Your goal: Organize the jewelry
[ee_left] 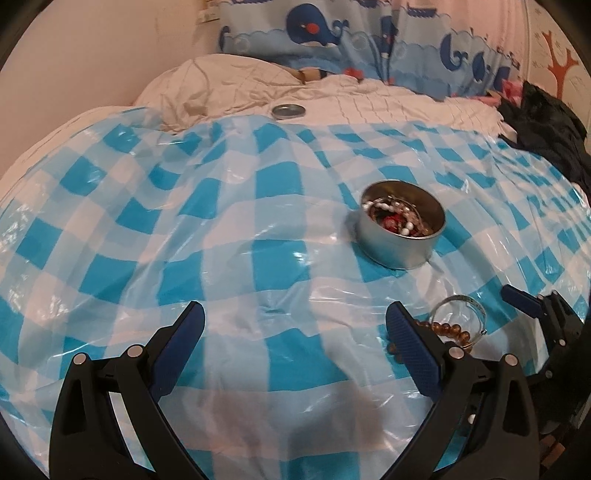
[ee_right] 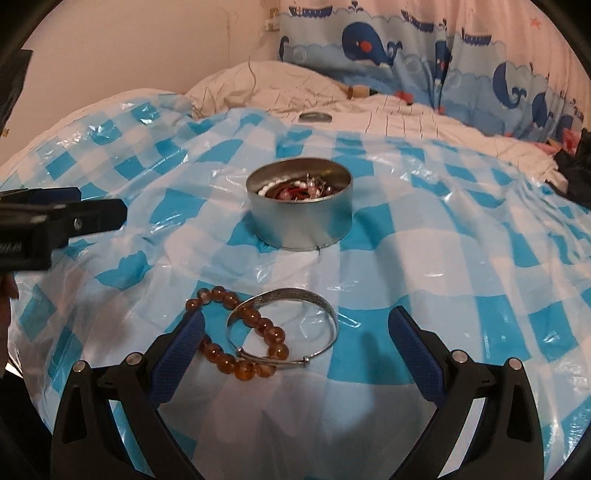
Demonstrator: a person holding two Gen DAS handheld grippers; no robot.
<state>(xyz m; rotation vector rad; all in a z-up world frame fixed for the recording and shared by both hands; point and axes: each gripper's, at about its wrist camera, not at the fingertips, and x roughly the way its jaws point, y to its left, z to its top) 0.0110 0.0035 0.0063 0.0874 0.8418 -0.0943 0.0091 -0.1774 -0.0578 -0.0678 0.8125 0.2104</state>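
Observation:
A round metal tin (ee_left: 400, 236) (ee_right: 300, 218) holding several beaded pieces stands on the blue-and-white checked plastic sheet (ee_left: 236, 229) (ee_right: 443, 258). An amber bead bracelet (ee_right: 240, 360) (ee_left: 448, 328) and a silver bangle (ee_right: 314, 299) (ee_left: 460, 301) lie overlapped on the sheet in front of the tin. My right gripper (ee_right: 295, 339) is open and empty, its jaws either side of the two bracelets, just above them. My left gripper (ee_left: 295, 332) is open and empty over bare sheet, left of the bracelets; it also shows at the left edge of the right wrist view (ee_right: 74, 218).
The tin's lid (ee_left: 289, 110) (ee_right: 314, 117) lies on the white quilt (ee_left: 369, 99) behind the sheet. A black garment (ee_left: 554, 125) lies at the far right. Whale-print curtains (ee_left: 332, 33) and a wall close the back.

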